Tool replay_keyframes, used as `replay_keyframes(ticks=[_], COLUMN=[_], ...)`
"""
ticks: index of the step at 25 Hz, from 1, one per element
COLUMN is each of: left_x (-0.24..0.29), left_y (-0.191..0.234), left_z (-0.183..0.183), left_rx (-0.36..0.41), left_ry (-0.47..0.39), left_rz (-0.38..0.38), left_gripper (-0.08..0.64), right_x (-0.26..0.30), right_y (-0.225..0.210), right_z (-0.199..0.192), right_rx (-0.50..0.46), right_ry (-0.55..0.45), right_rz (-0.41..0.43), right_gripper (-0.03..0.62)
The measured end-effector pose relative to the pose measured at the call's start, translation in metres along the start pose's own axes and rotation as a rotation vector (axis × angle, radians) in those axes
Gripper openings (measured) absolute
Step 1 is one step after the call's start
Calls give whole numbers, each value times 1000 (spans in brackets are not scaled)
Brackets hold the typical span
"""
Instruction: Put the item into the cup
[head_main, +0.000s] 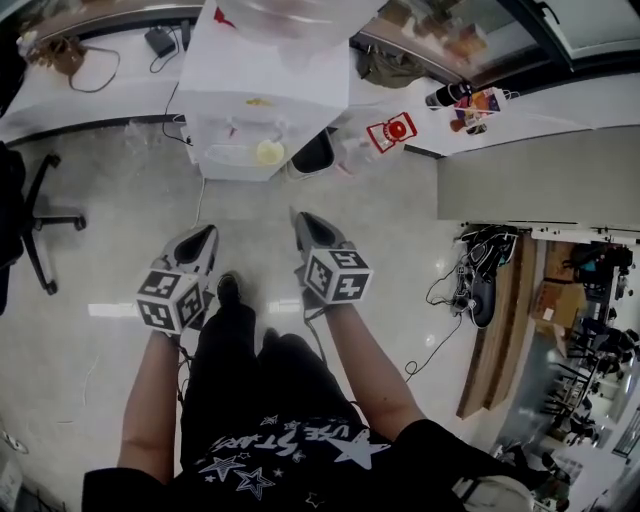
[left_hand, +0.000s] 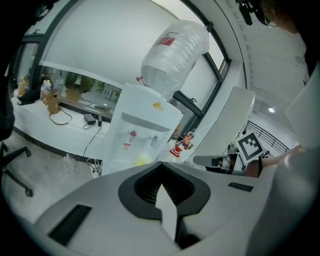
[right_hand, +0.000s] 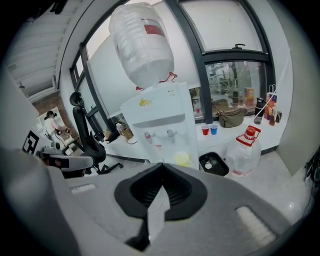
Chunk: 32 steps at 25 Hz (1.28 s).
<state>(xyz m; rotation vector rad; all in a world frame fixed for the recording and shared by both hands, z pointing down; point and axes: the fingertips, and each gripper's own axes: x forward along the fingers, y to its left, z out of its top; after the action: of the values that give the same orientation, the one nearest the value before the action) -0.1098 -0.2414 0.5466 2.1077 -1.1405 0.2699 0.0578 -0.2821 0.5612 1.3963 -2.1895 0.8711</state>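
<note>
A yellow cup (head_main: 269, 152) stands in the tap bay of a white water dispenser (head_main: 265, 80) ahead of me. It shows just above the jaw tips in the left gripper view (left_hand: 143, 159) and in the right gripper view (right_hand: 183, 159). My left gripper (head_main: 205, 235) and right gripper (head_main: 305, 222) are held side by side over the floor, both pointing at the dispenser and well short of it. The left gripper (left_hand: 161, 165) has its jaws closed tip to tip, and so has the right gripper (right_hand: 161, 165). I see nothing held in either.
A clear jug with a red cap (head_main: 390, 132) and a black bin (head_main: 315, 152) stand right of the dispenser. An office chair (head_main: 30, 215) is at the left. Cables (head_main: 440, 290) and a wooden board (head_main: 495, 330) lie at the right.
</note>
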Motion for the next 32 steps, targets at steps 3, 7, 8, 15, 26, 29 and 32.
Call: replay_keyframes(ticks=[3, 7, 8, 15, 26, 29, 32], left_x=[15, 37, 42, 66, 93, 101, 109], left_y=[7, 14, 18, 44, 92, 102, 110], left_z=[1, -6, -9, -22, -28, -26, -23], left_rx=[4, 3, -2, -74, -96, -97, -90], left_ry=[4, -2, -3, -35, -35, -34, -33], left_rz=[-10, -8, -3, 70, 160, 172, 183], left_gripper=[5, 5, 5, 5, 5, 5, 5], right_x=[15, 37, 42, 85, 152, 172, 189], right_y=[-4, -17, -20, -46, -55, -55, -57], right_z=[1, -2, -4, -14, 5, 9, 12], right_rx=[10, 32, 32, 12, 0, -6, 4], right_ry=[-20, -38, -39, -17, -25, -22, -24], right_rz=[-7, -11, -8, 25, 75, 84, 85], right_gripper=[2, 2, 2, 2, 2, 2, 2])
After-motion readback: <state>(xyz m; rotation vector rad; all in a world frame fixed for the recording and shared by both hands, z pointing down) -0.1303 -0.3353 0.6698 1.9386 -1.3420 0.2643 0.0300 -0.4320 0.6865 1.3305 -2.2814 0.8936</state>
